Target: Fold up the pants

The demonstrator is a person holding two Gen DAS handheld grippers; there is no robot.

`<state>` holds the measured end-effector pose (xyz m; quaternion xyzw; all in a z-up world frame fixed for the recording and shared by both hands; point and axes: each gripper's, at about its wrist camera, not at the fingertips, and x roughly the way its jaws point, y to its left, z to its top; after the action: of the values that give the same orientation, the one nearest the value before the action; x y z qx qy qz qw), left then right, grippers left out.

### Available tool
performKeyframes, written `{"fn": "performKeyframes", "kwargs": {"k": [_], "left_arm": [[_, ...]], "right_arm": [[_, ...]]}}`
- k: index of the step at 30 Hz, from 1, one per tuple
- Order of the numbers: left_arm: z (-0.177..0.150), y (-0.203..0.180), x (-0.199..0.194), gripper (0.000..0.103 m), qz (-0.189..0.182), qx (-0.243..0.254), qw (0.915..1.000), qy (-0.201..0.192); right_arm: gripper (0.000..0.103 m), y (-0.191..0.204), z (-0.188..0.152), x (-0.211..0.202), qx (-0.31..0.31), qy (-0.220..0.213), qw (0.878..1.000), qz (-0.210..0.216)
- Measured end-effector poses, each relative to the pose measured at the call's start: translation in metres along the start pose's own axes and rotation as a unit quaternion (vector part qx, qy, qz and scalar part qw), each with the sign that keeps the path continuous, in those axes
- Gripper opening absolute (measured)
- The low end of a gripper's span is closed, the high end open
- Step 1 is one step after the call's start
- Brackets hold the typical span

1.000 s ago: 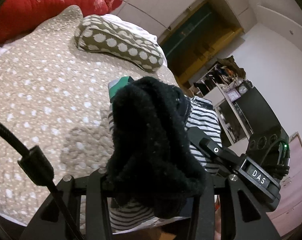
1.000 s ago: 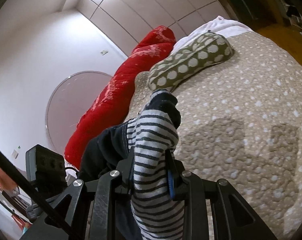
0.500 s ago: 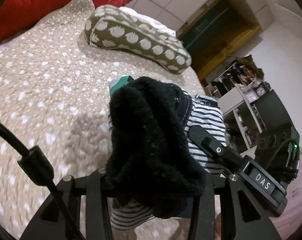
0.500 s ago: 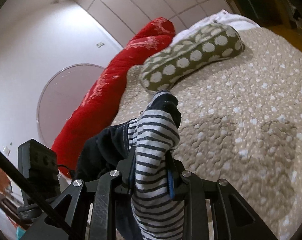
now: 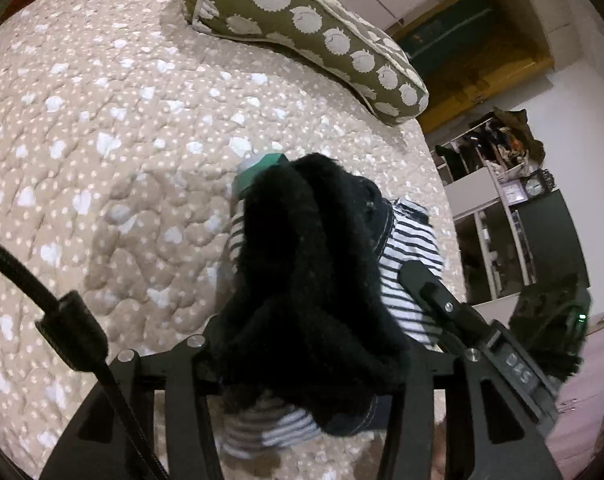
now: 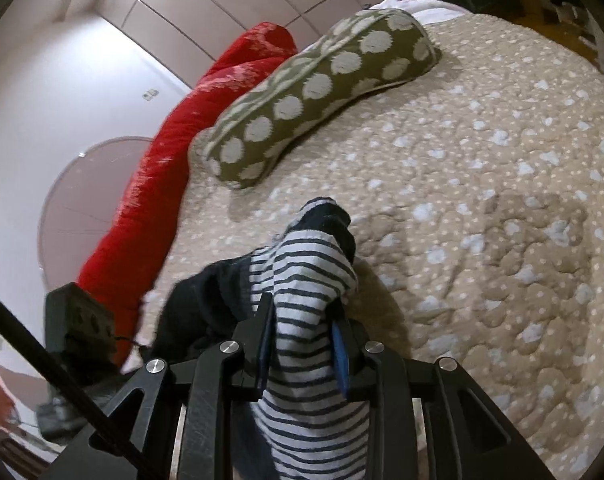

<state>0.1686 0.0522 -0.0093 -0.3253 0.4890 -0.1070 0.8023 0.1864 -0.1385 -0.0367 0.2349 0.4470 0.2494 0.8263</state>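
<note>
Both grippers, left (image 5: 314, 320) and right (image 6: 306, 344), are clamped on the pants (image 6: 302, 280) above the bed (image 6: 482, 160). Best lowered level, taut, so the cloth lands flat.

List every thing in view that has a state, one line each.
Left gripper: shut on pants.
Right gripper: shut on pants.
Pants: bunched, held above the bedspread by both grippers.
Pillow: lying flat on the bedspread.
Bedspread: spread out.
</note>
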Motion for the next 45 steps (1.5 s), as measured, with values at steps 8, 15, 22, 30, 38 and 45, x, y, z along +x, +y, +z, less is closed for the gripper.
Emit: {"fn": "performKeyframes", "kwargs": {"k": [8, 15, 22, 30, 38, 45], "left_arm": [[0.001, -0.015, -0.066, 0.053, -0.022, 0.011, 0.9975, -0.066], [0.026, -0.032, -0.025, 0.056, -0.009, 0.014, 0.9993, -0.034], [0.023, -0.015, -0.002, 0.057, 0.004, 0.005, 0.9995, -0.029], [-0.004, -0.04, -0.041, 0.058, 0.047, 0.066, 0.9939, -0.075], [-0.082, -0.086, -0.128, 0.087, 0.254, 0.151, 0.914, -0.278], [-0.137, -0.108, -0.178, 0.101, 0.271, 0.182, 0.8796, -0.346]], "right_arm": [[0.034, 0.034, 0.002, -0.05, -0.081, -0.083, 0.993, -0.027], [0.034, 0.039, -0.031, -0.035, -0.1, -0.036, 0.994, -0.017], [0.034, 0.027, -0.05, -0.014, -0.119, -0.021, 0.991, -0.054], [0.049, 0.023, -0.048, -0.031, -0.105, -0.038, 0.992, -0.056], [0.057, 0.034, -0.07, -0.083, -0.112, -0.088, 0.988, -0.063], [0.065, 0.03, -0.098, -0.113, -0.081, -0.095, 0.99, -0.062]]}}
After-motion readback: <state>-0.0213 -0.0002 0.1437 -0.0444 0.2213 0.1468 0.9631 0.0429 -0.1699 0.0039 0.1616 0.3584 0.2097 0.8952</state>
